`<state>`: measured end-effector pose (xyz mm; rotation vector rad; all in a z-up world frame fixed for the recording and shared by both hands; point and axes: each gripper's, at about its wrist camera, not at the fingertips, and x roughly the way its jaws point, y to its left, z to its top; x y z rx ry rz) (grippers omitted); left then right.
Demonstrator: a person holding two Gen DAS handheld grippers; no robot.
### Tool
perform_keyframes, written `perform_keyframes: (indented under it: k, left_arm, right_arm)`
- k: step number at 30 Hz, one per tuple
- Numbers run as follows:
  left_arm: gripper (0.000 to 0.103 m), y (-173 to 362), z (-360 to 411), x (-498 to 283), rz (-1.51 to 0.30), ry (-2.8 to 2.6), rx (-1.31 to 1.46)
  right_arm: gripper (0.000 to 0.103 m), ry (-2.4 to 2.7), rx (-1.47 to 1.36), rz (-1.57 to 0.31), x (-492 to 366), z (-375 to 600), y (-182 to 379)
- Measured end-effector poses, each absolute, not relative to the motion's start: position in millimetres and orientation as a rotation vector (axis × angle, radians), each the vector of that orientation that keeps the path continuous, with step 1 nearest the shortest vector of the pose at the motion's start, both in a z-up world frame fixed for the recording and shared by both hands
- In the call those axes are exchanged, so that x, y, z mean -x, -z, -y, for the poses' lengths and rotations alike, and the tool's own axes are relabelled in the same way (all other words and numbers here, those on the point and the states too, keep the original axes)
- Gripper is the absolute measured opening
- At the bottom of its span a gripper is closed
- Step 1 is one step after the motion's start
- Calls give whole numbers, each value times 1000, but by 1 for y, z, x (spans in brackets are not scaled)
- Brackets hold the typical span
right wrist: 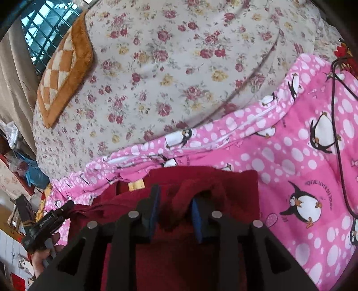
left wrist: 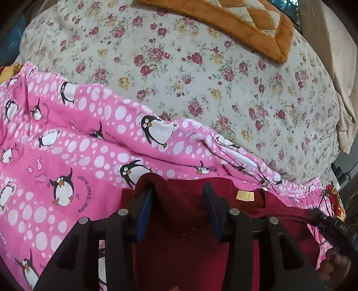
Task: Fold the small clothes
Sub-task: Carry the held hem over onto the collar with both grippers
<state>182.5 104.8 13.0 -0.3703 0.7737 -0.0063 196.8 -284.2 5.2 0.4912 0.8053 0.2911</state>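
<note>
A dark red garment (left wrist: 185,223) lies on a pink penguin-print blanket (left wrist: 67,145), with a yellow label (left wrist: 245,195) near its far edge. My left gripper (left wrist: 179,192) is over the garment's left part, fingers apart, with a fold of red cloth draped over the left finger (left wrist: 145,201). In the right wrist view my right gripper (right wrist: 175,197) is over the garment (right wrist: 179,257), fingers apart; a red fold (right wrist: 199,185) hangs over the right fingertip. The label shows there too (right wrist: 135,185). The other gripper shows at the left edge (right wrist: 44,226).
The blanket (right wrist: 302,156) lies on a floral bedsheet (left wrist: 201,78). An orange checked cushion (left wrist: 235,20) sits at the far side of the bed. A thin black cable (right wrist: 337,134) crosses the blanket on the right. Cluttered room items (right wrist: 20,167) lie left of the bed.
</note>
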Motion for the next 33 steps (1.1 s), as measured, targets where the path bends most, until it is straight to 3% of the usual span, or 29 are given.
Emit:
perform_keyframes:
  k: [2, 6, 7, 14, 17, 21, 25, 30, 33]
  left_arm:
    - [38, -11, -109, -183, -784, 24, 412]
    - [82, 3, -125, -188, -839, 37, 521]
    - [84, 3, -128, -188, -838, 17, 507]
    - [84, -21, -118, -181, -718, -63, 397]
    - [84, -24, -94, -191, -725, -76, 316]
    - [73, -4, -84, -209, -780, -186, 212]
    - [71, 47, -106, -229, -1037, -238, 289]
    - [73, 50, -110, -228, -1036, -236, 294]
    - [64, 41, -115, -219, -1004, -204, 342]
  right_arm:
    - [28, -309, -486, -779, -195, 286, -12]
    - [40, -317, -488, -759, -194, 288, -16]
    - [40, -322, -504, -763, -195, 289, -14]
    - [39, -258, -449, -683, -191, 291, -30]
    - [21, -256, -326, -685, -203, 271, -46]
    - [21, -251, -180, -796, -232, 236, -33]
    - [21, -162, -148, -953, -264, 238, 13]
    - [21, -159, -243, -1031, -277, 260, 44]
    - [22, -167, -233, -1017, -273, 262, 42]
